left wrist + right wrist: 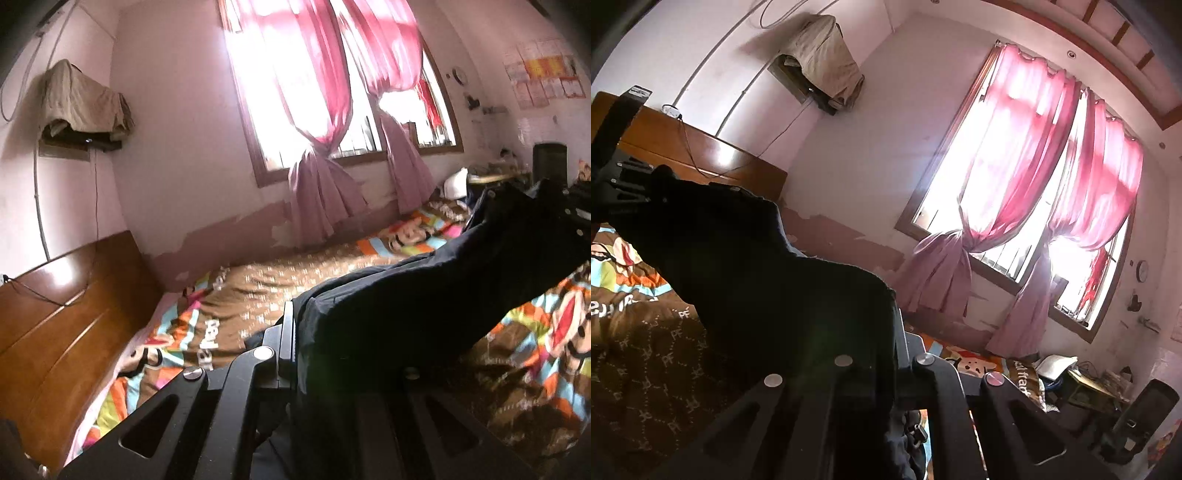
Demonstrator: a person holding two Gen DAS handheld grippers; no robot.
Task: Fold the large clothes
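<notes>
Left wrist view shows both grippers, left gripper [295, 332] and right gripper [576, 218], clamped on the dark trousers [424, 295] stretched taut above the patterned bedspread [258, 288], so a thin pinch could slip free.

the brown patterned bedspread [646, 373] carries a repeated small "pf" monogram, and white lettering on a brown cushion [1023, 373] near the window reads partly as "frank", the rest hidden.
</notes>
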